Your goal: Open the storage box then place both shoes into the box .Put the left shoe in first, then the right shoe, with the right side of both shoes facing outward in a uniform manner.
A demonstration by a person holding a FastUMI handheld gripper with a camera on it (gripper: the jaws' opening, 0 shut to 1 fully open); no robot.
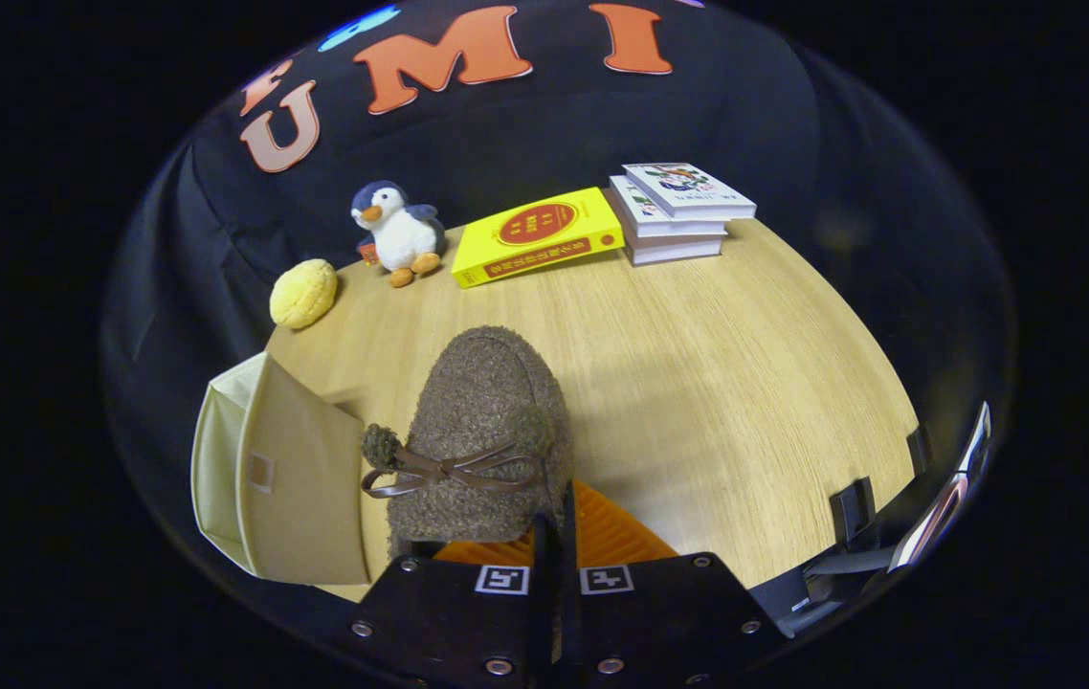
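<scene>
Gripper view shows our gripper (554, 536) clamped on the shoe (482, 431) beside the box (281, 478); its thin hold risks slipping.

The table (698, 364) is evenly lit from above, and soft shadows are cast beside the shoe (482, 431). Straight edges are bowed by fisheye distortion. The gripper (554, 545), fingers closed, is slightly blurred.

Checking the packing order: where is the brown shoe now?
The brown shoe is clamped in the hand-held gripper, toe forward over the table, just right of the open storage box.
</scene>
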